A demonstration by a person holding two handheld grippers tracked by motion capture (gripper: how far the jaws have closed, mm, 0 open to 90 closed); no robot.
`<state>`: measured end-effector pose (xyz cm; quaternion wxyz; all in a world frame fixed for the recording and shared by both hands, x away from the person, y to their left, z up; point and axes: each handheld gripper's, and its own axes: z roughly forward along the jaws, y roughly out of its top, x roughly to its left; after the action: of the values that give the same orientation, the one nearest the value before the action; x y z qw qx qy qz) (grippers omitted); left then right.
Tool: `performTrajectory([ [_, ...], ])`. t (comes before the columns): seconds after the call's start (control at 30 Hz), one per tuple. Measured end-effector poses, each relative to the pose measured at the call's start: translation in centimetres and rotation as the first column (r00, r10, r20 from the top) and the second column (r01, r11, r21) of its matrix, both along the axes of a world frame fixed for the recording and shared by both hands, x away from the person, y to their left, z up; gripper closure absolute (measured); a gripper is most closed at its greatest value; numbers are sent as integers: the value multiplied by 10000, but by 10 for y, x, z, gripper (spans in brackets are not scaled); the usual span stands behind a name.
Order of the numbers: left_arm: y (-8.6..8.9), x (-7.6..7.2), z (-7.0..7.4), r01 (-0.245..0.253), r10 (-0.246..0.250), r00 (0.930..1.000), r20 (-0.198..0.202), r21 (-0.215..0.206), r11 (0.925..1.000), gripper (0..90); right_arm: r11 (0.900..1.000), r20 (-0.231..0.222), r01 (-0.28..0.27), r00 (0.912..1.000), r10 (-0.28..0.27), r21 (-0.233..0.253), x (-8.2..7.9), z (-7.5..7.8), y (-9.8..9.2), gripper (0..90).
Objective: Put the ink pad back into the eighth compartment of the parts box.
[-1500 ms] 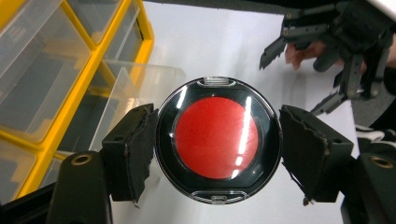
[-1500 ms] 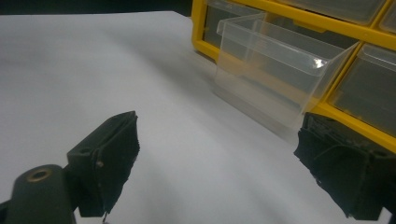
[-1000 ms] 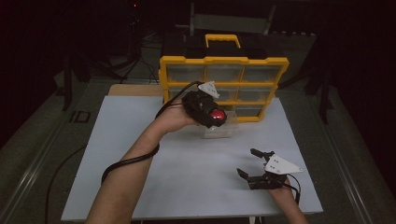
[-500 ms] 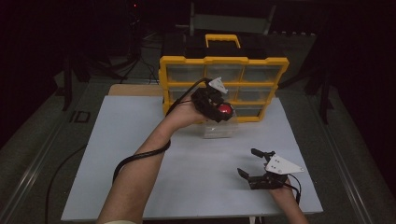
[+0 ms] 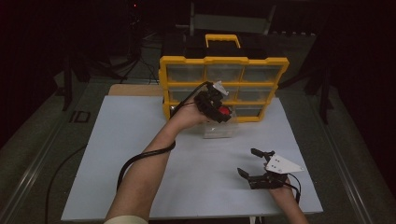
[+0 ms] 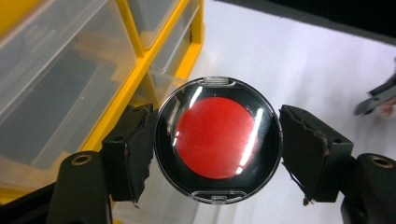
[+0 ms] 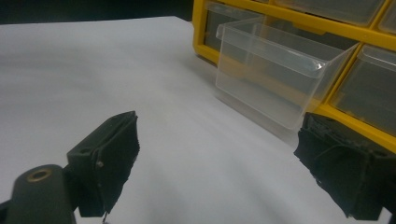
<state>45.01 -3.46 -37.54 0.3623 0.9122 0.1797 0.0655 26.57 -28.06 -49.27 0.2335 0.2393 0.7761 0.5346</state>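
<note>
My left gripper (image 5: 219, 106) holds a round case (image 6: 218, 140) with a red middle and a clear lid. My two black jaws sit one on each side of it. The left one presses its rim. The right one is right at the other rim, but I cannot tell if it touches. I hold the case up in the air, over the clear drawer (image 5: 220, 128) that stands pulled out on the white table (image 5: 140, 163). The drawer is open on top and looks bare inside, so there is room to go down into it.

Just behind my left gripper is the yellow box of drawers (image 5: 224, 88). It is very close, so there is little room that way. It has three rows of three slots. In the bottom row the middle slot (image 6: 163, 86) is open and bare.

My right gripper (image 5: 257, 165) rests near the front edge of the table, at the right, well apart from the drawer. Its jaws are spread wide and hold nothing. The table between it and the drawer is bare, so it has lots of room. Not much table is left behind it before the edge.

I count one round case, one loose drawer, one yellow box and two grippers.
</note>
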Motion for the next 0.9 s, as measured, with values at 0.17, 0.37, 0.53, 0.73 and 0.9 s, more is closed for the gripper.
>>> performTrajectory([
  [0.17, -5, 6, -7, -93, 96, 9999, -117, 221, 9997, 298, 10000, 32, -6, 10000, 6, 31, 0, 1, -1, 126],
  [0.37, -9, 11, -15, -151, 161, 9996, -252, 397, 9991, 297, 10000, 24, -16, 10000, 16, 28, 0, 0, 0, 126],
  [0.53, -10, 16, -23, -275, 299, 9988, -384, 598, 9978, 297, 10000, -13, -17, 10000, 17, 39, 0, 0, -1, 126],
  [0.73, -11, 18, -28, -173, 196, 9992, -344, 661, 9977, 296, 10000, -33, -13, 10000, 14, 71, 1, 0, -2, 126],
  [0.9, -13, 18, -28, -101, 146, 9972, -732, 609, 9981, 62, 10000, -48, -27, 10000, 27, 63, 1, -1, -2, 126],
])
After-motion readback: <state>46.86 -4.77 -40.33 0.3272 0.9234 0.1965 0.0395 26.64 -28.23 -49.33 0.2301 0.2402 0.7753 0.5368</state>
